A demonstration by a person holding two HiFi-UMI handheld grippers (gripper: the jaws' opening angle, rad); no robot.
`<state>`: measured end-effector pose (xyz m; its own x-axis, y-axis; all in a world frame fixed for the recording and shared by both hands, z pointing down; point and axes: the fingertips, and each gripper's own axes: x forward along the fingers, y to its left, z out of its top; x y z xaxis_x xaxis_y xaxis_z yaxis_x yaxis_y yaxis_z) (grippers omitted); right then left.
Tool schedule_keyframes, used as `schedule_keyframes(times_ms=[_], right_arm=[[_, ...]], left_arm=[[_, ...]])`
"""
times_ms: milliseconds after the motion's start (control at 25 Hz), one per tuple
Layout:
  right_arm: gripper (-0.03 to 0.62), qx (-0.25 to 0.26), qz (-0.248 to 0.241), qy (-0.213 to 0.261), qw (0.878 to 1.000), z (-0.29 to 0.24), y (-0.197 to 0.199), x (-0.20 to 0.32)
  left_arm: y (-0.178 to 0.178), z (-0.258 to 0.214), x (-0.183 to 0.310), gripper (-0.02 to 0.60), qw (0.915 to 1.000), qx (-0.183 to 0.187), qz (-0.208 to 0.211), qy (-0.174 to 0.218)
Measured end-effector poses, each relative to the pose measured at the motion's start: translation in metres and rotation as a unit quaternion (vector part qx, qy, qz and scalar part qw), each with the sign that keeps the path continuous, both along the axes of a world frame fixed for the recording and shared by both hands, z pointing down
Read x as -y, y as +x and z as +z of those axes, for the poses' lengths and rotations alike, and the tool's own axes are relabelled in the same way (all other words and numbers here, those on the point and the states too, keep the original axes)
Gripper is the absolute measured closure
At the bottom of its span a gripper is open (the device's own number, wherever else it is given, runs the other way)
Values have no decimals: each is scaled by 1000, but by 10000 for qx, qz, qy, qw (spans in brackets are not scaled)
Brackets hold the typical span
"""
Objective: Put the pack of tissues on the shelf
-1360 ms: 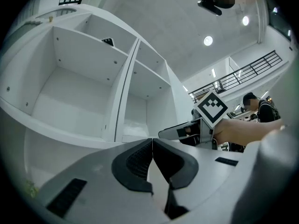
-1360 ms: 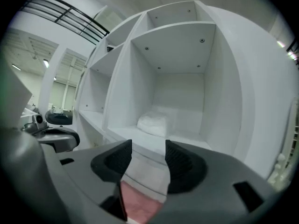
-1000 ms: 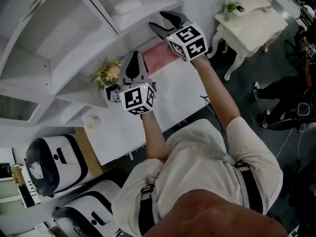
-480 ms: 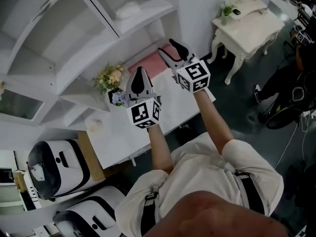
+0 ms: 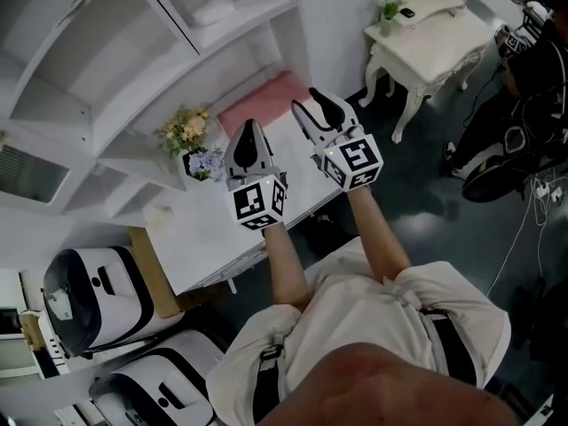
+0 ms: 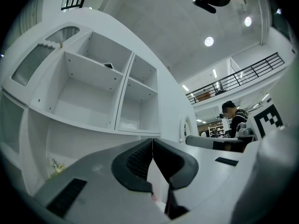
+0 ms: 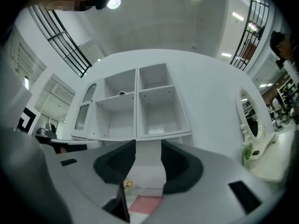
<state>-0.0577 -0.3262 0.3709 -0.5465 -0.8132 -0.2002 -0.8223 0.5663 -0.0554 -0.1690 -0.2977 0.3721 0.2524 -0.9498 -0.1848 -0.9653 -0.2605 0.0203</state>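
Pack: the small white soft pack of tissues (image 5: pixel 213 9) lies flat on the floor of the lower right compartment of the white open shelf unit (image 5: pixel 133 69), apart from the side walls.

Jaws of the left hand-held gripper (image 5: pixel 248 130) are pressed together, with nothing between them. Jaws of the right hand-held gripper (image 5: pixel 304 98) are spread and have just been closing, also on nothing.

Both hover over the white bench (image 5: pixel 209 229), well apart from the pack. A pink flat mat (image 5: pixel 257 105) lies along the bench's back edge, with a flower bunch (image 5: pixel 188 131) beside it. Bare bench surface shows to the left.
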Motion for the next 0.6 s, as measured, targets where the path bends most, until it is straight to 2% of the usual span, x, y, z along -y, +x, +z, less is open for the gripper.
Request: schedule_keyframes(times_ms=[280,600], right_arm=[[447,284,-47,90,9995,3,15,-29],[517,378,-294,108,9988,2,6,-49]], left_arm=[[11,2,-25,571,9999,117,-4,18],[7,1,-40,571,9998,190,-33,45]])
